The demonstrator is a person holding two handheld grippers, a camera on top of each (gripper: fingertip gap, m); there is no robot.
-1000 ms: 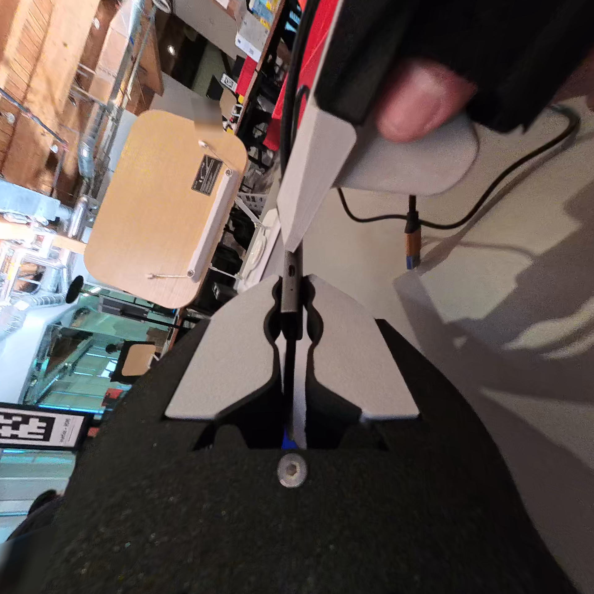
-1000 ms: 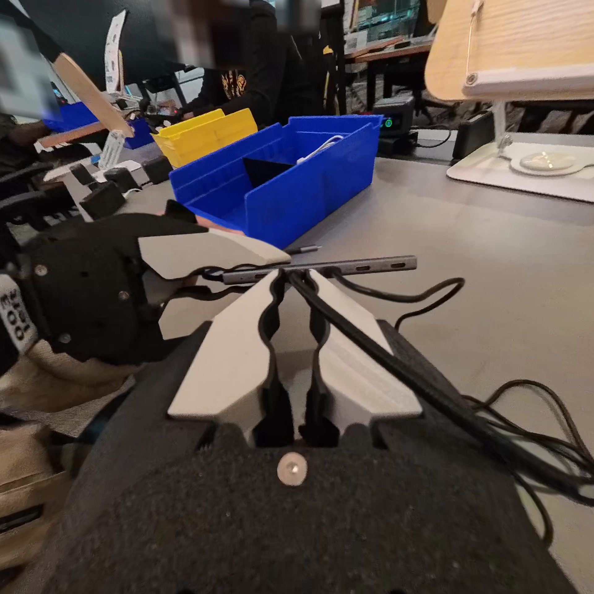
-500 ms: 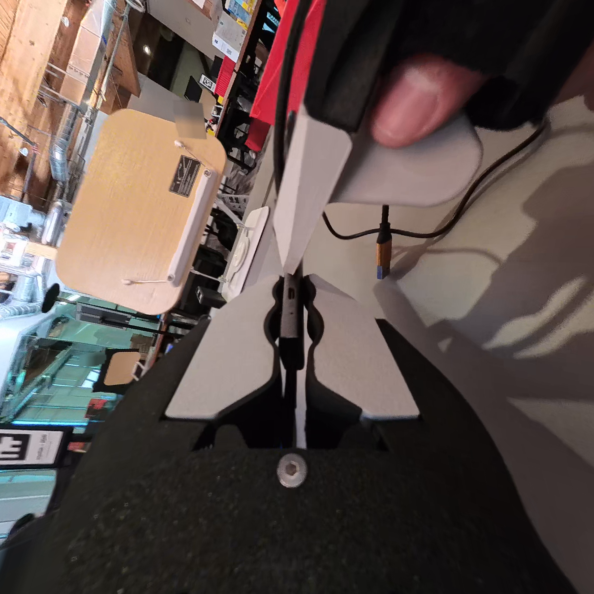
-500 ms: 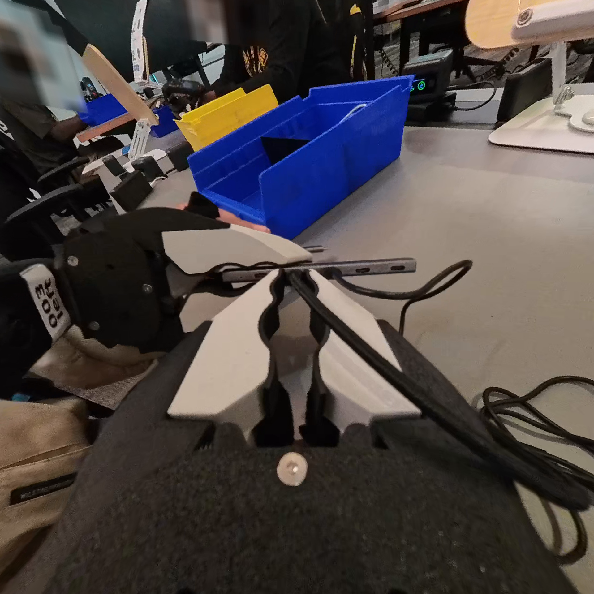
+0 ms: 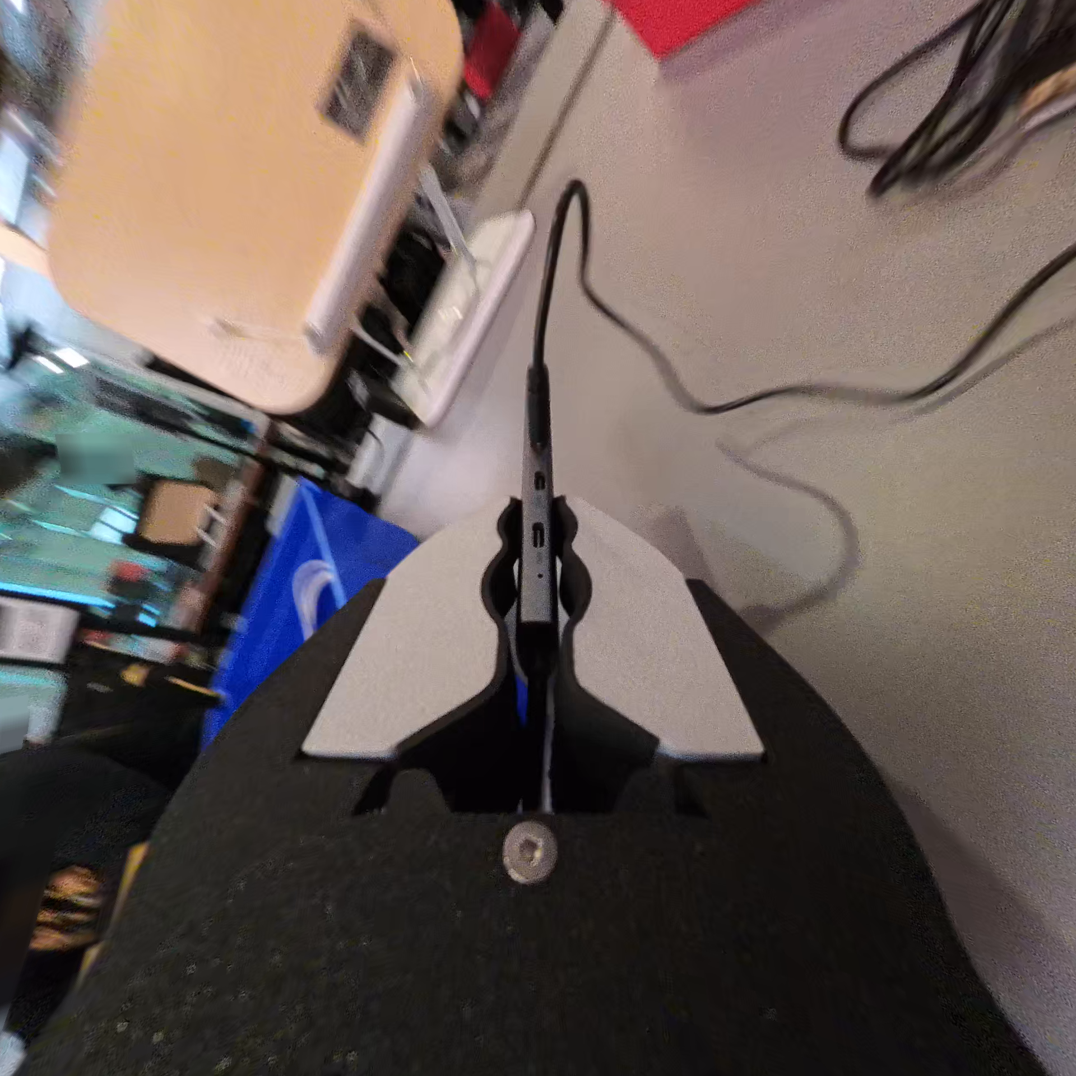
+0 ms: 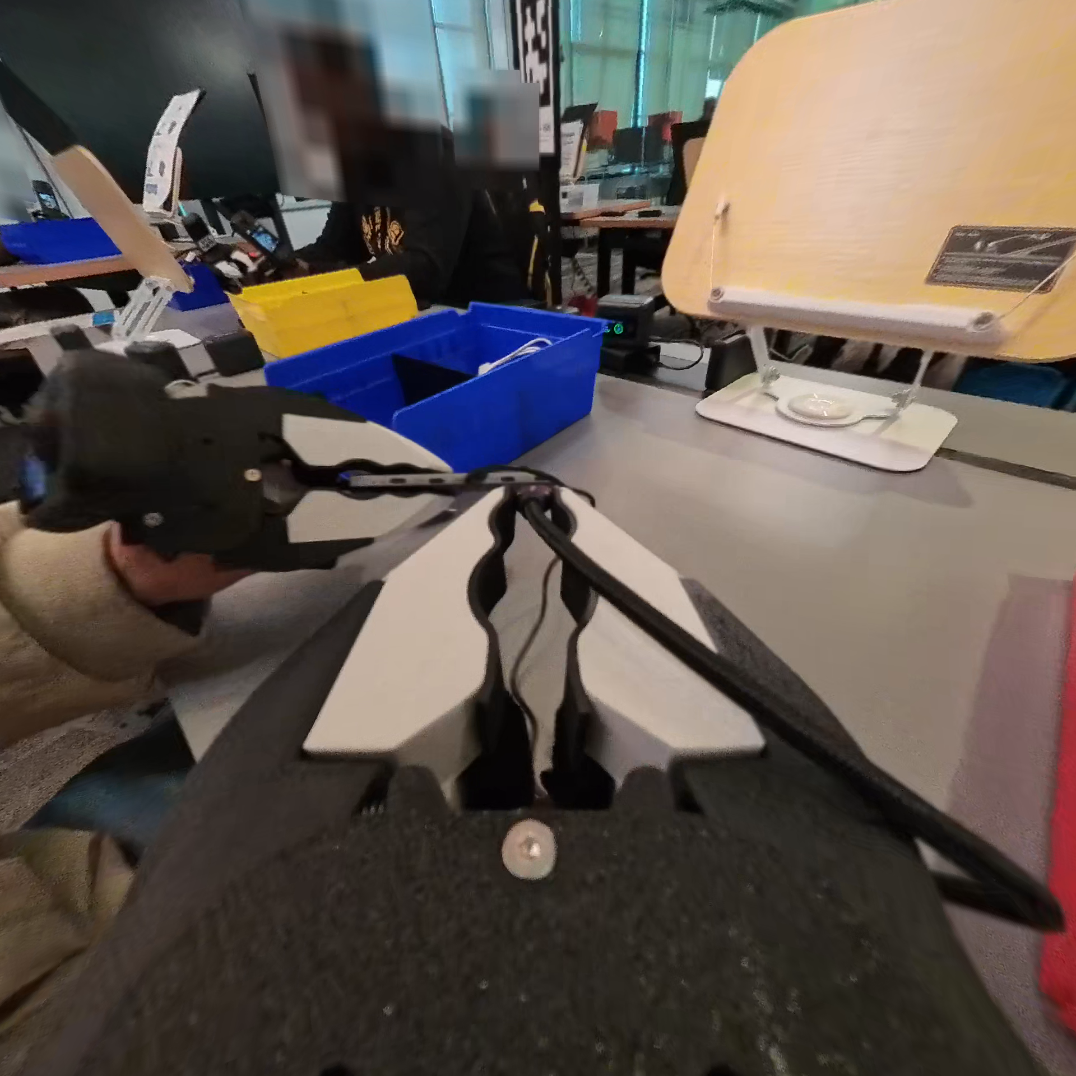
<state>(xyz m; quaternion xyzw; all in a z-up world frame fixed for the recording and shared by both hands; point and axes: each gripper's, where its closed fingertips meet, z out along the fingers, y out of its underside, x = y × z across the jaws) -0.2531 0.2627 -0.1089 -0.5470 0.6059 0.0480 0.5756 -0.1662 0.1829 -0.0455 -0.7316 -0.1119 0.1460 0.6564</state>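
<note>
My left gripper [image 5: 535,505] is shut on a slim grey USB hub [image 5: 538,541] and holds it above the grey table [image 5: 873,582]. The hub's thin black lead [image 5: 582,279] runs off its far end and loops over the table. In the right wrist view the left gripper [image 6: 372,480] holds the hub [image 6: 419,481] level. My right gripper [image 6: 533,494] is shut on the plug end of a thick black cable [image 6: 698,652], right at the hub's far end. I cannot tell whether plug and hub touch. The right gripper does not show in the left wrist view.
A blue bin [image 6: 477,407] and a yellow bin [image 6: 326,308] stand behind the hub. A wooden book stand [image 6: 873,174] on a white base [image 6: 815,431] is at the back right. A red object [image 6: 1062,844] is at the right edge. Black cables [image 5: 961,87] lie coiled. About 15 cm separates my left fingertips from my right.
The right gripper, which was close in front of the left camera at the hub's middle, has left that view. It now sits at the hub's far end. The left view has swung and blurred.
</note>
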